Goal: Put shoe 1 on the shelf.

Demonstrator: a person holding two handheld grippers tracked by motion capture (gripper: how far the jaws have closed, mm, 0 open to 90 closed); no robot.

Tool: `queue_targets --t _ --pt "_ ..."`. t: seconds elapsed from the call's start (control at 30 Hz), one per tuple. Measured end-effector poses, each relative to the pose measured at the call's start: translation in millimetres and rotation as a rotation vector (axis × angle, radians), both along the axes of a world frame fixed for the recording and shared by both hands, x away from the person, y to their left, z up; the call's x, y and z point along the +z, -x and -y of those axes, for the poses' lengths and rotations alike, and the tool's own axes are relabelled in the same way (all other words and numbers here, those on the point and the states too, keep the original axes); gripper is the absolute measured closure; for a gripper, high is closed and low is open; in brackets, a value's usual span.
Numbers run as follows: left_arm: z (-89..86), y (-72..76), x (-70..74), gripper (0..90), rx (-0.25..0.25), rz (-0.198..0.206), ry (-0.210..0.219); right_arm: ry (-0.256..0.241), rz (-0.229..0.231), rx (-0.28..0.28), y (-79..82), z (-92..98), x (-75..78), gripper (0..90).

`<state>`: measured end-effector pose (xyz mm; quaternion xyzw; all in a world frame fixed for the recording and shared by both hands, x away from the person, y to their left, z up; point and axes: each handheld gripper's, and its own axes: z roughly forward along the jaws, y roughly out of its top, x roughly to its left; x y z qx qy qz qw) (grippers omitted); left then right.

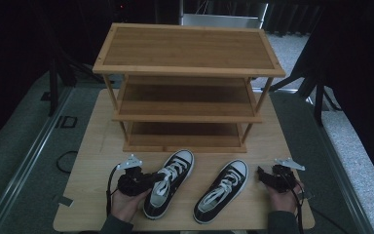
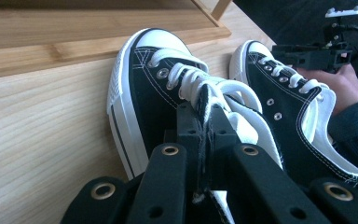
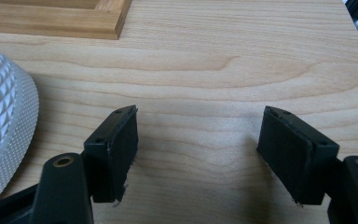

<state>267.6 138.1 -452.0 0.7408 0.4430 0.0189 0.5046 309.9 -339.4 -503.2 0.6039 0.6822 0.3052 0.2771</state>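
- Tabletop (image 1: pixel 97 146) of pale wood carries a three-tier wooden shoe rack (image 1: pixel 187 48) at its far half and two black canvas sneakers with white laces and toe caps in front of it.
- Left hand (image 1: pixel 126 202) comes in from the bottom edge, palm up under the left tongs (image 1: pixel 157 179), which point right toward the left sneaker (image 1: pixel 168 183).
- In the left gripper view the jaws are pressed together on that sneaker's black side wall beside its laces, near the collar; the shoe's sole rests on the wood.
- Right sneaker (image 1: pixel 221 190) lies just beside the first, toe toward the rack, untouched.
- Right hand (image 1: pixel 283 197) holds the right tongs (image 1: pixel 262 174) low over the tabletop, pointing left, close to the right sneaker's toe.
- In the right gripper view the jaws stand wide apart with bare wood between them, and a white textured toe cap (image 3: pixel 2 121) shows at the left edge.
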Motion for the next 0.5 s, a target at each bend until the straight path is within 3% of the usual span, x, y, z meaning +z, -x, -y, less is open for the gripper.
queue_targets --t 0.27,0.5 --pt "-5.5 -2.1 14.3 87.4 0.009 0.006 0.015 0.000 -0.001 0.001 0.4 -0.3 0.0 28.4" --pt "-14.3 -3.1 37.9 87.4 0.014 0.019 0.050 -0.001 -0.001 0.002 0.6 -0.5 0.0 28.4"
